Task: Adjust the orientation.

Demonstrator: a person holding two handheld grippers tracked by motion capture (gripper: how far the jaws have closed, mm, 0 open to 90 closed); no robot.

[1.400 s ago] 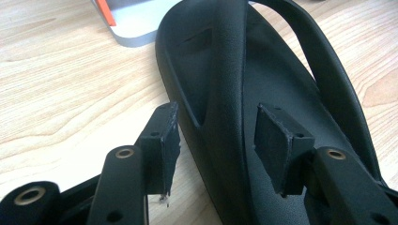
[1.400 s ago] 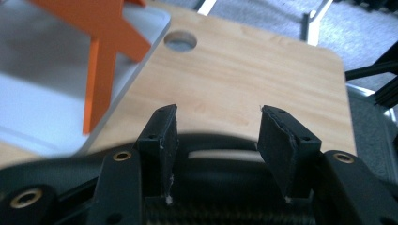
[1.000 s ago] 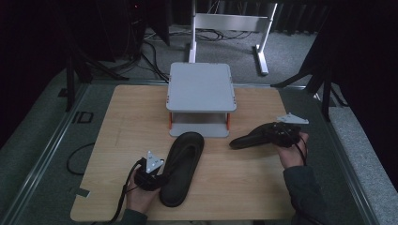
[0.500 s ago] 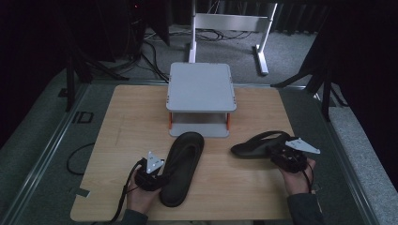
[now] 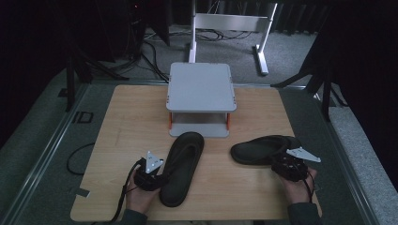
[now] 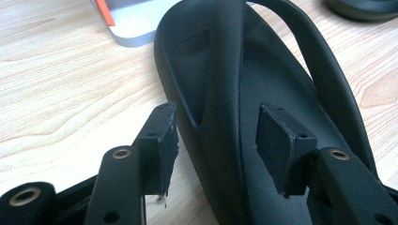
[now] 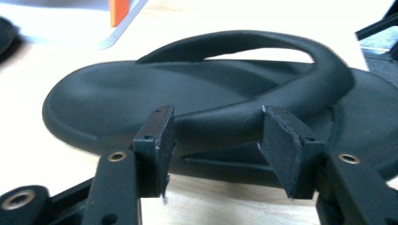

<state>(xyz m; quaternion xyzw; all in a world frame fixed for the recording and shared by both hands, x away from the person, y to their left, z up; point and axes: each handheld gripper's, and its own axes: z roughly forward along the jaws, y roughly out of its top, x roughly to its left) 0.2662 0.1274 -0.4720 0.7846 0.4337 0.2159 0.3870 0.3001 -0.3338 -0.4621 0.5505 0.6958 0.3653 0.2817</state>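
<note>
On the wooden table [image 5: 126, 122], grey carpet around, 2 tongs open astride sandals.

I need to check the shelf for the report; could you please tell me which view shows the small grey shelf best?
The high view: the grey shelf appears whole, behind both sandals. The left gripper view catches one corner with an orange post; the right gripper view a blurred edge.
</note>
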